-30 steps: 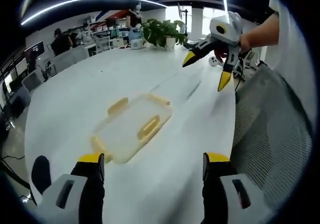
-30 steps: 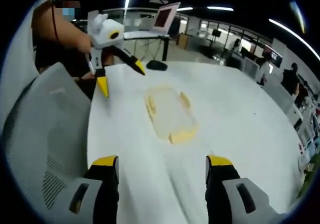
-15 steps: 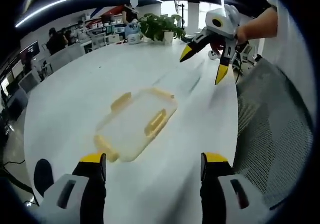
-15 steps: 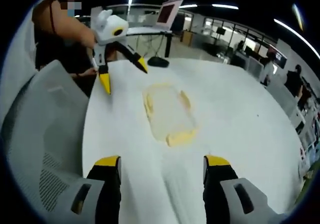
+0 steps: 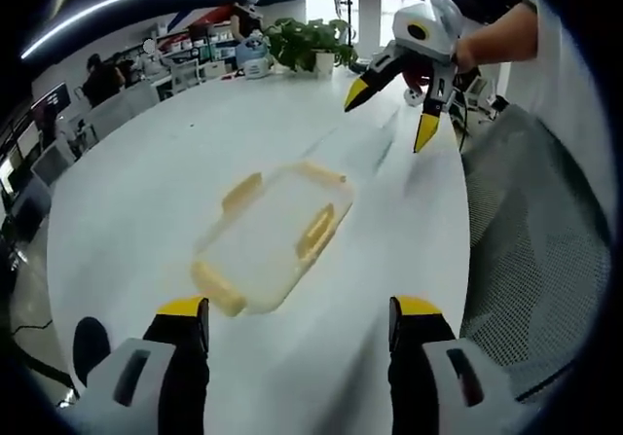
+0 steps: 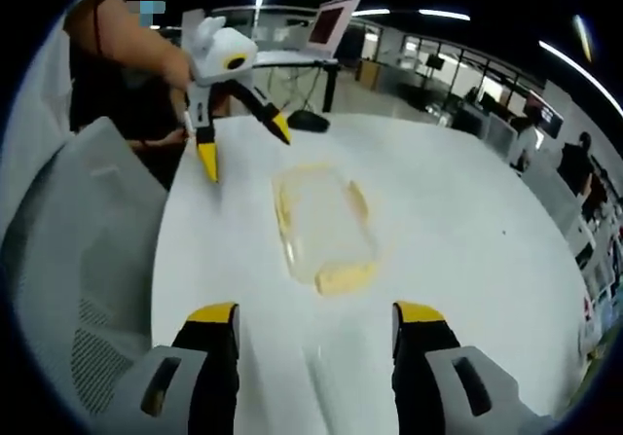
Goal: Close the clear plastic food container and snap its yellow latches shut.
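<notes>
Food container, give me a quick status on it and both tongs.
Left tongs open, empty, short of the food container. Right tongs open, empty, above the table. Container flat, yellow latches untouched. Nothing in the way.
</notes>
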Tool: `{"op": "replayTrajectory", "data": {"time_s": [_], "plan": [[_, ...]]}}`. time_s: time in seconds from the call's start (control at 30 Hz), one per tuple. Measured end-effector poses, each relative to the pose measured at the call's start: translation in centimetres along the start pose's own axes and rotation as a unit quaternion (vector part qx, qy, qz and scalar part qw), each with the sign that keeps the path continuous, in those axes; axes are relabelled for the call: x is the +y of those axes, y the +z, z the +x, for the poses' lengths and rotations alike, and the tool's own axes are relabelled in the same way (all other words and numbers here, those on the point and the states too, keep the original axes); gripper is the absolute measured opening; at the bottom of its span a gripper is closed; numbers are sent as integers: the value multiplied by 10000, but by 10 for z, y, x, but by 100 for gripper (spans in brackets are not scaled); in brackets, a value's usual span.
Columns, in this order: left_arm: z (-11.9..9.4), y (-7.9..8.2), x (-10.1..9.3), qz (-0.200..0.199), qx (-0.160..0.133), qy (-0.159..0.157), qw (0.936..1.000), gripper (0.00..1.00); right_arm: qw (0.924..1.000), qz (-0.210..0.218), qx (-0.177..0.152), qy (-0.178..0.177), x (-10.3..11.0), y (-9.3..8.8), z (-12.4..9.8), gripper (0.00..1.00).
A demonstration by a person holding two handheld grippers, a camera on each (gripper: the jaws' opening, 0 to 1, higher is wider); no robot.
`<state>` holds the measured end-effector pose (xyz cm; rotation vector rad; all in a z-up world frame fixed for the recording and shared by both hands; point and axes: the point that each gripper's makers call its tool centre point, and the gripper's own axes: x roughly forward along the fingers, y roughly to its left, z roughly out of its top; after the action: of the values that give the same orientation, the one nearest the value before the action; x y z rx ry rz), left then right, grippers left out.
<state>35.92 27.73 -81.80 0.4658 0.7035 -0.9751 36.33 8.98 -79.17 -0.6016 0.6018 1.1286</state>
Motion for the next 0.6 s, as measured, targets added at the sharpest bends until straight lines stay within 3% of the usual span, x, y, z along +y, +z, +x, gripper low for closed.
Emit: {"op": "replayTrajectory", "data": {"time_s": [0.6], "plan": [[6,-1,21,299,183,-69,9994,76,9996,-203,141,101,-11,5,16,60]]}}
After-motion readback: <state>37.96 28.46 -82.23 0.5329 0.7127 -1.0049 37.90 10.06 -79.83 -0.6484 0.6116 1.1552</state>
